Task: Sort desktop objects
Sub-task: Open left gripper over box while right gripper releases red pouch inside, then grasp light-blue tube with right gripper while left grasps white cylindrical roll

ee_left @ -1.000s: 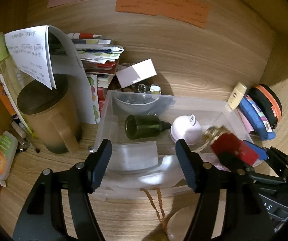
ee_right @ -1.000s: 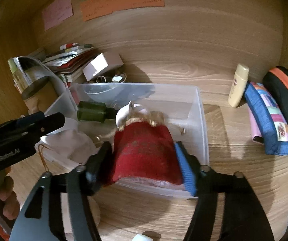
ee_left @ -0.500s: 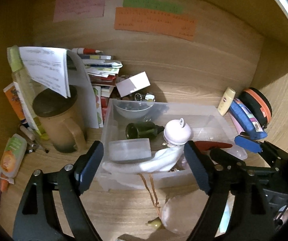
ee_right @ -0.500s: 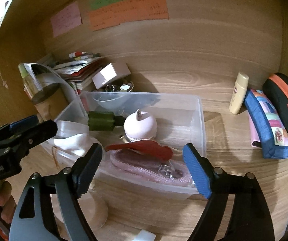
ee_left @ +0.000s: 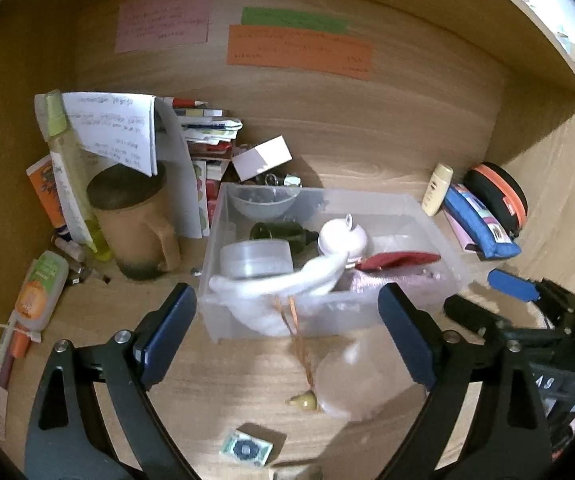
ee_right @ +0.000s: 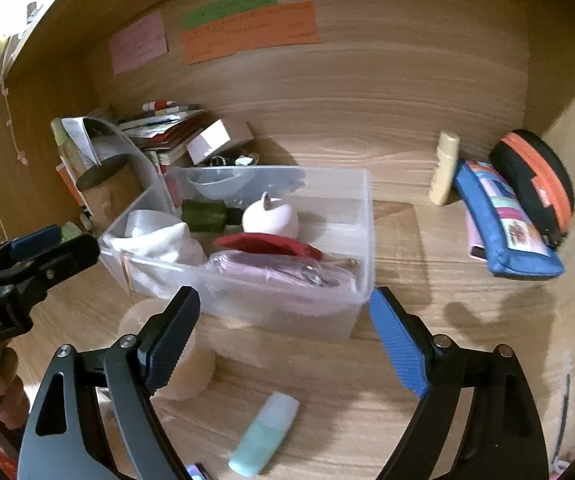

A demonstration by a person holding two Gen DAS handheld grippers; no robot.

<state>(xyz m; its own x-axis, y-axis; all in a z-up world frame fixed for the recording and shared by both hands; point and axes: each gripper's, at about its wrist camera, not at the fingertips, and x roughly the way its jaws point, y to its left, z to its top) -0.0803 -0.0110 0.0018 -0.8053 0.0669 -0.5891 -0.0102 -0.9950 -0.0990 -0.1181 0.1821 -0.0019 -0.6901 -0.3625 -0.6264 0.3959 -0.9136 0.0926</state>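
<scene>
Clear plastic forms the bin (ee_right: 361,216) at mid-frame in both views, and most sorted things are already seen inside it: a red pouch (ee_right: 271,245), a pink bag (ee_right: 283,276), a white cloth (ee_right: 159,240) hanging over the near-left rim, a green bottle (ee_right: 203,214) and a white round piece (ee_right: 271,218). Both tools are empty. The right gripper (ee_right: 283,332) is held with its jaws wide, low in its frame, just short of the bin's near wall; the left gripper (ee_left: 287,332) is likewise spread wide before the same wall.

What is left loose on the tabletop (ee_right: 407,360) is judged to decide the next pick. A pale green tube (ee_right: 265,434) lies at bottom centre of the right view, below the jaws, so nearer the camera than the fingertips. Its long axis runs diagonally, lower left to upper right. In the left view a small packet (ee_left: 247,448) lies at bottom centre, also behind the fingertips. The tube is judged nearer the right gripper, which would have to be drawn back and turned across the tube's width. A blurred translucent disc (ee_left: 351,384) with a cord lies between the left jaws.
</scene>
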